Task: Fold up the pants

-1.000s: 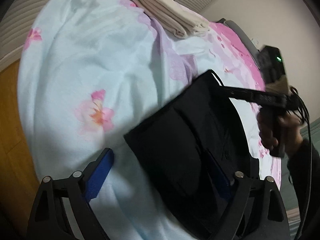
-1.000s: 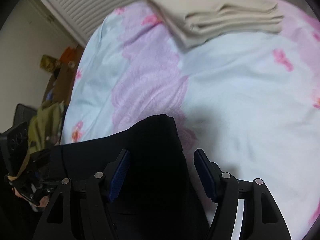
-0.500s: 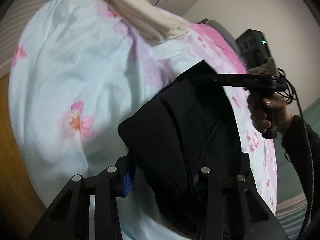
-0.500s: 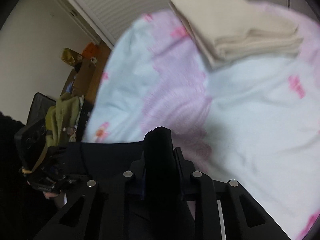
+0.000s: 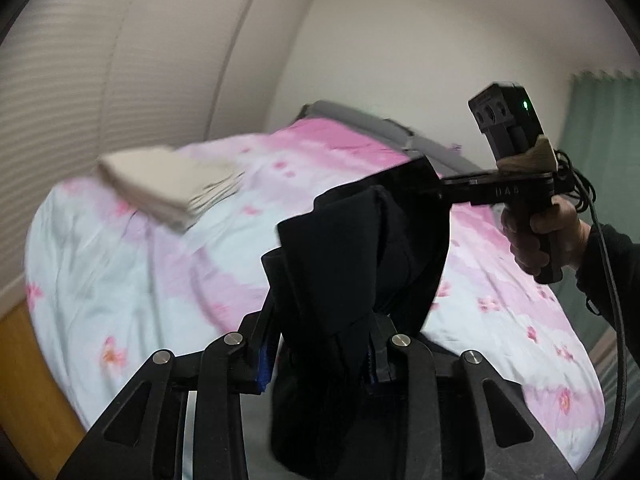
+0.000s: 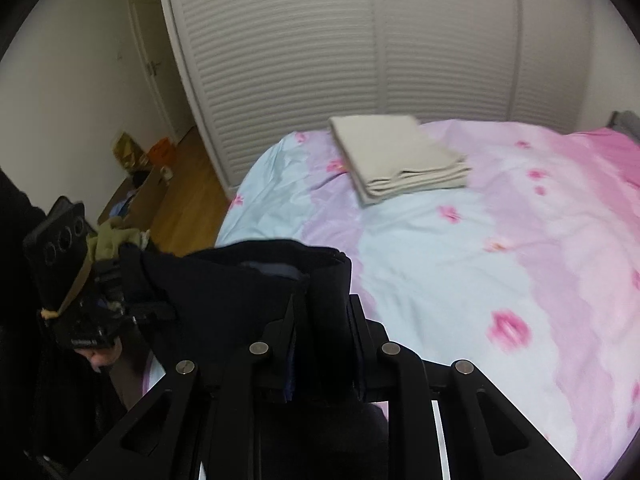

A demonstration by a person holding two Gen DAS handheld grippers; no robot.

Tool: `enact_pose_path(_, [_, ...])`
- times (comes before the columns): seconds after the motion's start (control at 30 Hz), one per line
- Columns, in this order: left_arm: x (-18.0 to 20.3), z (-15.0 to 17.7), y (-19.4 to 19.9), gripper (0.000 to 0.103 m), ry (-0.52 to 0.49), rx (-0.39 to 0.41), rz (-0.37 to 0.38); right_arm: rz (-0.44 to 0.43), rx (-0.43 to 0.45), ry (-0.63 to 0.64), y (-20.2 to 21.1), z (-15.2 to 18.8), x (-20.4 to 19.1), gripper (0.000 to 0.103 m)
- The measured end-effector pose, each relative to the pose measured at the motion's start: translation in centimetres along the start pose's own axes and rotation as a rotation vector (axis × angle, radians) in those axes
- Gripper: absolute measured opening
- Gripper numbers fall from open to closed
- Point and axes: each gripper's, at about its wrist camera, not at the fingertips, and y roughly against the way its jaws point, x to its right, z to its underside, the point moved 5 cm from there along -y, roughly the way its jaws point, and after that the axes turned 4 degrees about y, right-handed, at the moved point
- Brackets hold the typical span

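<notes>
The black pants (image 5: 360,248) hang in the air above the bed, stretched between both grippers. My left gripper (image 5: 320,356) is shut on one end of the folded fabric. My right gripper (image 6: 324,328) is shut on the other end of the pants (image 6: 240,280). The right gripper also shows in the left wrist view (image 5: 440,190), level with the cloth's upper corner. The left gripper shows at the left of the right wrist view (image 6: 132,308). The lower part of the pants is hidden below both views.
A bed with a pink and pale blue floral cover (image 6: 500,260) lies below. A folded beige cloth (image 6: 396,156) sits near its far edge. Louvred wardrobe doors (image 6: 360,40) stand behind. Clutter (image 6: 136,160) lies on the wooden floor at left. A green curtain (image 5: 600,128) hangs at right.
Both grippers closed on the pants, which lay on the bed, and lifted them clear. Both views have tilted up toward the walls.
</notes>
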Motion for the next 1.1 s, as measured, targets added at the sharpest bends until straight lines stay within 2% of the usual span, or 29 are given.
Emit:
enact_pose_path(0.13, [7.2,1.6,1.6,0.034,-0.142,0.027,0.043,0.06,0.035,-0.045,6.3,6.5,-0.1,0.021])
enact_pose_path(0.27, [14.1,6.0,1.8,0.034,-0.254,-0.004,0.111,0.098,0.016,-0.106,9.8,13.7,-0.1,0.019])
enact_pose_path(0.47, [22.4,14.3,0.1,0.034,-0.4,-0.142,0.185,0.117,-0.015,-0.239,12.3,26.2,0.2,0.015])
enact_pose_path(0.53, [24.4,17.5,-1.1,0.034,-0.456,-0.195,0.205,0.121,-0.026,-0.298,12.1,30.8,0.3,0.015])
enact_pose_path(0.7, [27.8,24.9,-3.3,0.034,-0.58,-0.347,0.232,0.126,-0.013,-0.429,10.4,39.4,0.1,0.014])
enact_pose_path(0.83, [28.7,28.6,-4.1,0.034,-0.675,-0.386,0.22,0.142,0.065,-0.498,10.8,42.5,-0.1,0.017])
enact_pose_path(0.93, [28.8,28.9,-4.1,0.034,-0.706,-0.381,0.205,0.211,0.079,-0.535,11.5,43.8,-0.2,0.04])
enact_pose_path(1.0, [28.8,28.5,-3.9,0.035,-0.704,-0.394,0.198,0.247,0.066,-0.561,12.1,44.6,-0.2,0.042])
enact_pose_path(1.07, [28.8,28.2,-3.9,0.052,-0.683,-0.436,0.215,0.266,0.065,-0.588,13.0,45.0,-0.7,0.042])
enact_pose_path(1.1, [28.7,27.9,-3.7,0.053,-0.665,-0.462,0.219,0.281,0.067,-0.603,13.6,45.0,-1.1,0.042])
